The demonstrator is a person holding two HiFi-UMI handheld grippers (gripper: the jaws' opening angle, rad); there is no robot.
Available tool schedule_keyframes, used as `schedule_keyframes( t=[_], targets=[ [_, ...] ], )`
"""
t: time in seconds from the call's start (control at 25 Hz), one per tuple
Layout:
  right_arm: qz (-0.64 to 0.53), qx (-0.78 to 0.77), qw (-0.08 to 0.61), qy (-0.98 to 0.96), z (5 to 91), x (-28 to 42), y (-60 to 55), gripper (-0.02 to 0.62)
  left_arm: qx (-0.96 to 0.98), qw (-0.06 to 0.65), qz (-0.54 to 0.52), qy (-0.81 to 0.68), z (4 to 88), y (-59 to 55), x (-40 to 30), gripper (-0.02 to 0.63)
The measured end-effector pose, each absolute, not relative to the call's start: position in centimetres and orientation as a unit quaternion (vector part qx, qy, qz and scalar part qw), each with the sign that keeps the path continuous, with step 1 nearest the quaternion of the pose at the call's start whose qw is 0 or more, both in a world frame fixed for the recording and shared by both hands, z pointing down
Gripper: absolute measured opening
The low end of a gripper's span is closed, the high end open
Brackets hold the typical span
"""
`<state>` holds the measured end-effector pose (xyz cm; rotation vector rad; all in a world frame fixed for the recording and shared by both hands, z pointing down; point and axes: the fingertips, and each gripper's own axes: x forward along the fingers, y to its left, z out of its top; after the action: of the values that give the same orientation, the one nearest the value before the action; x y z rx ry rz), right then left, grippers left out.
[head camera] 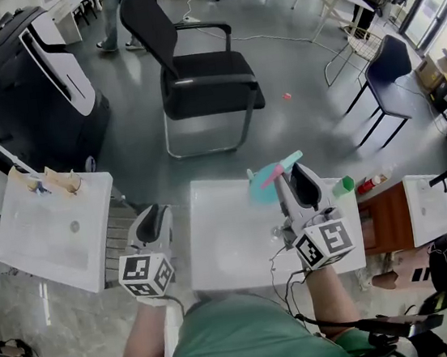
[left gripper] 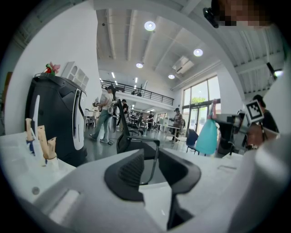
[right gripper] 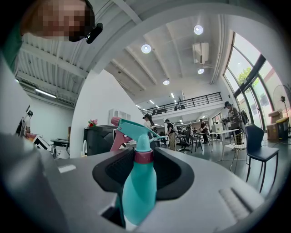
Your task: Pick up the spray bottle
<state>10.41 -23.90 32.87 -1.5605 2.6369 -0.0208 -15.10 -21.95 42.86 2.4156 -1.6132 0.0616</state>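
A teal spray bottle [head camera: 264,188] with a pink trigger is lifted above the white table [head camera: 224,247] in the head view, held by my right gripper [head camera: 289,176]. In the right gripper view the bottle [right gripper: 137,184] stands upright between the jaws of that gripper [right gripper: 144,160], which are shut on its body below the pink collar. My left gripper [head camera: 155,217] hovers at the table's left edge. In the left gripper view it [left gripper: 152,167] is open with nothing between its jaws, and the bottle [left gripper: 208,136] shows off to the right.
A black office chair [head camera: 194,79] stands beyond the table, and a black machine [head camera: 31,84] is at the far left. A white side stand [head camera: 51,237] with small items is at left. A brown cabinet [head camera: 386,221] and a green bottle [head camera: 343,186] sit at right.
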Motion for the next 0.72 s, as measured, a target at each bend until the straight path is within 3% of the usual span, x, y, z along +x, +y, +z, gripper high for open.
schedule_keyframes(
  t=[0.72],
  targets=[
    [-0.006, -0.506, 0.039, 0.862, 33.16, 9.96, -23.88, 0.135, 0.825, 0.118, 0.021, -0.553, 43.28, -21.92, -15.57, 0.097]
  ],
)
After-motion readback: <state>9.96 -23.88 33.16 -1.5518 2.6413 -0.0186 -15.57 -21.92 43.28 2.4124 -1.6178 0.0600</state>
